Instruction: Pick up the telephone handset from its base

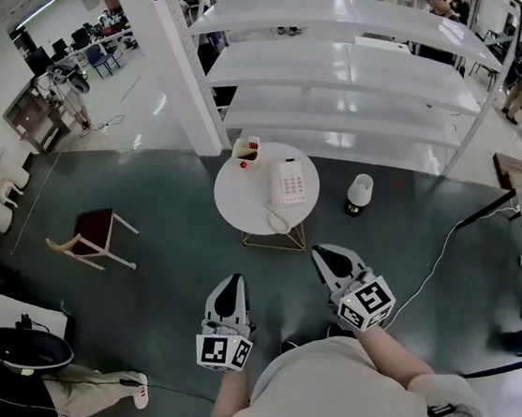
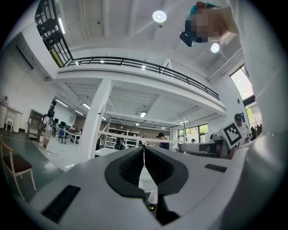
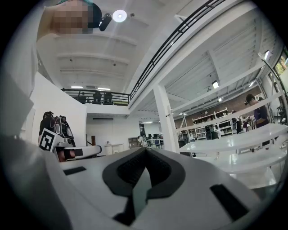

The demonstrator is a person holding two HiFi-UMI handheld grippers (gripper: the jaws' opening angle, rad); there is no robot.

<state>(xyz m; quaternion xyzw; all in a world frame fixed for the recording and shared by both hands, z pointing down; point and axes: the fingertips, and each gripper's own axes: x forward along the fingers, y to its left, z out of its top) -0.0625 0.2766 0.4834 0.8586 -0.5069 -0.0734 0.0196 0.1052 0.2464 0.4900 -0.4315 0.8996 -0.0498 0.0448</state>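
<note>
A white telephone (image 1: pixel 291 182) with its handset (image 1: pixel 277 187) lying on the base sits on a small round white table (image 1: pixel 241 200) ahead of me in the head view. My left gripper (image 1: pixel 234 282) and right gripper (image 1: pixel 324 254) hover side by side well short of the table, over the dark floor. Both are shut with nothing between the jaws. In the left gripper view the jaws (image 2: pixel 144 148) meet at the tips and point level across the hall. In the right gripper view the jaws (image 3: pixel 145 150) are likewise closed. The phone shows in neither gripper view.
A red and white cup (image 1: pixel 246 150) stands at the table's far left edge. A white lamp-like object (image 1: pixel 359 193) sits on the floor right of the table, a wooden chair (image 1: pixel 93 236) to the left. White shelving (image 1: pixel 347 60) rises behind. A cable (image 1: pixel 445 246) crosses the floor at right.
</note>
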